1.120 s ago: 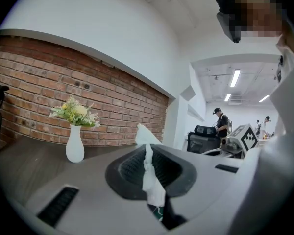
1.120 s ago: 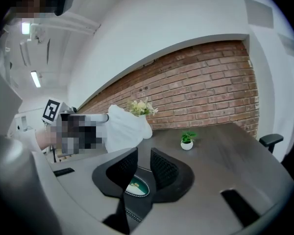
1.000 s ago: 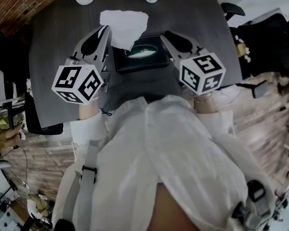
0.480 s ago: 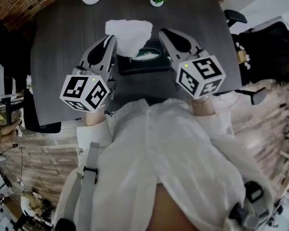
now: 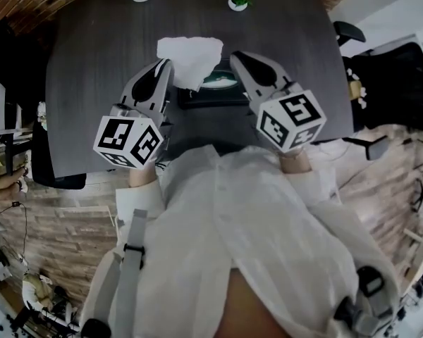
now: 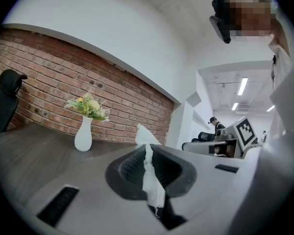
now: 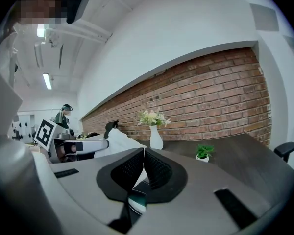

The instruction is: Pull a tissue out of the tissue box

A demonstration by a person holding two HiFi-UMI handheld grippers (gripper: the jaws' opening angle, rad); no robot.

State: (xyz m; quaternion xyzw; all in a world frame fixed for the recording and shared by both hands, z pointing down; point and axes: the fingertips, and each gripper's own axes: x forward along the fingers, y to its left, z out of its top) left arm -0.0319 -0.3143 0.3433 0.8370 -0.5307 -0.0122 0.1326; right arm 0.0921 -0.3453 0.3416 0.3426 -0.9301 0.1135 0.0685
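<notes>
The white tissue (image 5: 192,56) rises over the teal opening of the dark tissue box (image 5: 213,98), whose lid print is too small to read. The left gripper (image 6: 145,148), at the box's left, pinches the tissue's left side, the sheet running down between its pads. The right gripper (image 7: 144,150), at the box's right, has its jaws pressed together beside the tissue's right edge; both carry cubes (image 5: 130,141) with black-and-white square markers.

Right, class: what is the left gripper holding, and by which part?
The left gripper pinches the white tissue by its left edge, jaws shut on it.
</notes>
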